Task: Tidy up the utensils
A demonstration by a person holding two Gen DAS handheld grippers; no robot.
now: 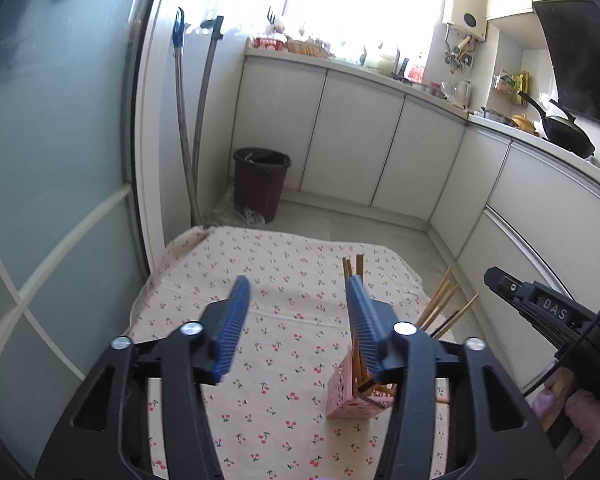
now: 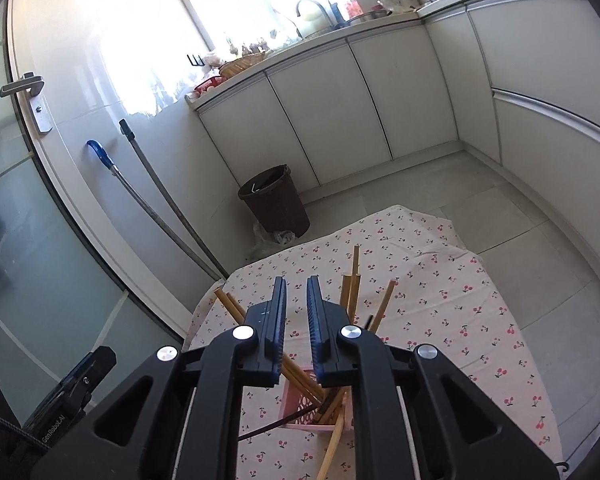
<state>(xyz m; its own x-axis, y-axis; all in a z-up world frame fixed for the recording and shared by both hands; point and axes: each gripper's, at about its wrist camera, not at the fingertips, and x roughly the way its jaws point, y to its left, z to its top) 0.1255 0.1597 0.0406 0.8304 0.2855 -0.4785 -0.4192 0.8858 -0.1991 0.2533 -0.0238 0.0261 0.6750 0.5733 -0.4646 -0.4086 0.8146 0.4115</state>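
A pink slotted holder (image 1: 346, 396) stands on the cherry-print cloth (image 1: 276, 264), holding several wooden chopsticks (image 1: 440, 300) that fan out upward. My left gripper (image 1: 298, 280) is open wide with nothing between its blue pads; the holder sits partly behind its right finger. In the right wrist view the holder (image 2: 300, 404) is just below my right gripper (image 2: 296, 280), whose jaws stand a narrow gap apart with nothing between them. Chopsticks (image 2: 354, 280) lean to both sides, and one (image 2: 332, 448) tips out over the front rim. The right gripper (image 1: 540, 308) hangs to the right of the holder.
The cloth-covered table (image 2: 440, 280) ends near a brown bin (image 1: 260, 180) on the floor. Mop and broom handles (image 1: 188, 140) lean on the wall by a glass door (image 1: 52, 160). White cabinets (image 1: 352, 140) run along the back and the right.
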